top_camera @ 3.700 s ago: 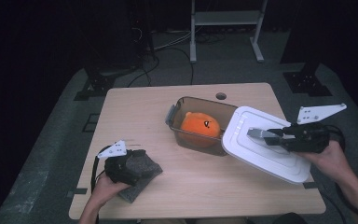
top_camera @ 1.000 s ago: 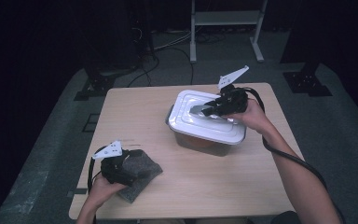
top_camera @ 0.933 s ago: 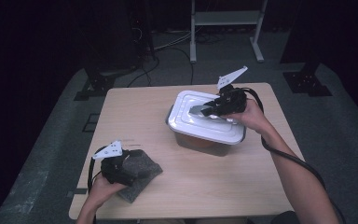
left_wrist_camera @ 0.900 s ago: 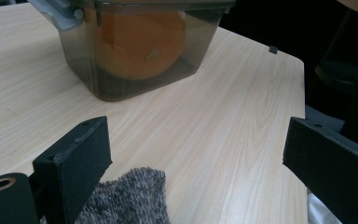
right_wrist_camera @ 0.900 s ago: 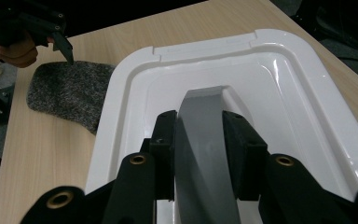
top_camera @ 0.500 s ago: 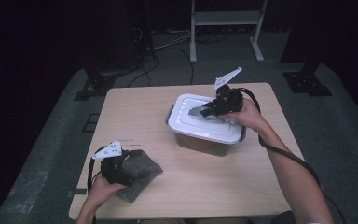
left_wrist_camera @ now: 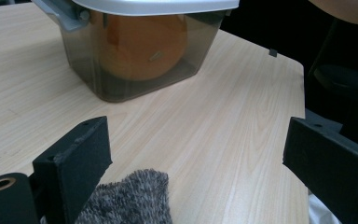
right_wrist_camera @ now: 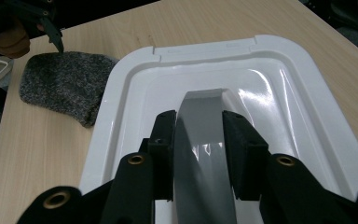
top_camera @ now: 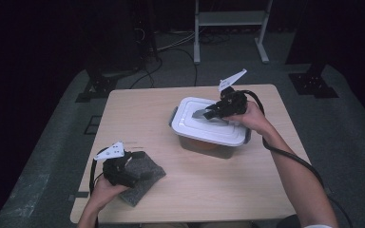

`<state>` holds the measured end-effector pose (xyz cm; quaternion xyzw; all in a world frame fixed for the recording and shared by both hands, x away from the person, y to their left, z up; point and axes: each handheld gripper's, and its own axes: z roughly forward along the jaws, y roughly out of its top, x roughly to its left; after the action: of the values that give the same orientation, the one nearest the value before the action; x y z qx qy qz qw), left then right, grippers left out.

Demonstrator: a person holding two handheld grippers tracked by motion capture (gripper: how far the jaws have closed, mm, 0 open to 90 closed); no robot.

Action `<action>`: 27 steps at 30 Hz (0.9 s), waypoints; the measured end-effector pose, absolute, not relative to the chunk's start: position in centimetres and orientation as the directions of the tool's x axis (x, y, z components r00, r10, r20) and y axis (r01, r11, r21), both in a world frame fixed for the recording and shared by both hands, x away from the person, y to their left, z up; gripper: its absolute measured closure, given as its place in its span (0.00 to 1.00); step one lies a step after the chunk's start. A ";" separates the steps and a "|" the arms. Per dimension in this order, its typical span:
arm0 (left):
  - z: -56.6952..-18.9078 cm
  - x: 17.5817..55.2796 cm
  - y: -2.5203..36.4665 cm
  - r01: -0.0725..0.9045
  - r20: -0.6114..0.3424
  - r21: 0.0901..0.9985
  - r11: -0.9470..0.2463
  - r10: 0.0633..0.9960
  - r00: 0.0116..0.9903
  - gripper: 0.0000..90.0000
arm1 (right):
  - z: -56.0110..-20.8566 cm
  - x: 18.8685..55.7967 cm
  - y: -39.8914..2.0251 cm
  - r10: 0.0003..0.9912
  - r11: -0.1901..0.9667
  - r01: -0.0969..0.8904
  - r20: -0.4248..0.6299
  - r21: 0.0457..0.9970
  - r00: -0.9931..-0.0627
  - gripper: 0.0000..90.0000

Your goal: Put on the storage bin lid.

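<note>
Two claws in use — right claw (right_wrist_camera: 198, 140) clamped the lid's grey handle (right_wrist_camera: 200, 140), seating white lid (top_camera: 212, 121) on the tub (left_wrist_camera: 135, 56) beneath; left claw (left_wrist_camera: 200, 163) gaped empty over grey cloth (left_wrist_camera: 130, 200) — parked on the worktop (top_camera: 209, 190).

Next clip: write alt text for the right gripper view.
The right gripper is clamped on the grey handle of a white lid, seen from close above. Beyond the lid, a grey cloth lies on the wooden table, with the other gripper at its far edge.
</note>
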<state>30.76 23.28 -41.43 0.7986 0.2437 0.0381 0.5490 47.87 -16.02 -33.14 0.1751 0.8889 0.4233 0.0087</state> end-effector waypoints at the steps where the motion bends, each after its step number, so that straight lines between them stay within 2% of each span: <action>1: -41.4 30.8 23.3 0.348 -0.208 0.895 -0.278 0.431 0.878 0.08 | -33.2 47.9 -16.0 0.318 0.580 0.303 0.133 0.756 -0.939 0.72; 14: -41.2 30.6 23.5 0.340 -0.201 0.900 -0.273 0.432 0.879 0.07 | -32.5 47.3 -16.6 0.341 0.540 0.312 0.136 0.782 -0.930 0.51; 16: -41.2 30.6 23.6 0.340 -0.201 0.900 -0.273 0.433 0.879 0.07 | -32.4 47.1 -16.8 0.341 0.539 0.310 0.134 0.783 -0.930 0.51; 21: -41.2 30.6 23.6 0.339 -0.198 0.900 -0.275 0.435 0.879 0.07 | -31.9 46.3 -17.8 0.362 0.528 0.304 0.113 0.793 -0.925 0.43; 27: -41.2 30.5 23.5 0.337 -0.197 0.900 -0.277 0.432 0.880 0.07 | -31.4 45.3 -19.1 0.376 0.508 0.301 0.106 0.807 -0.920 0.40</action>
<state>30.46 23.50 -41.22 0.7980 0.2408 0.0428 0.5509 45.30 -19.08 -31.40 0.1952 0.8674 0.4560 0.0412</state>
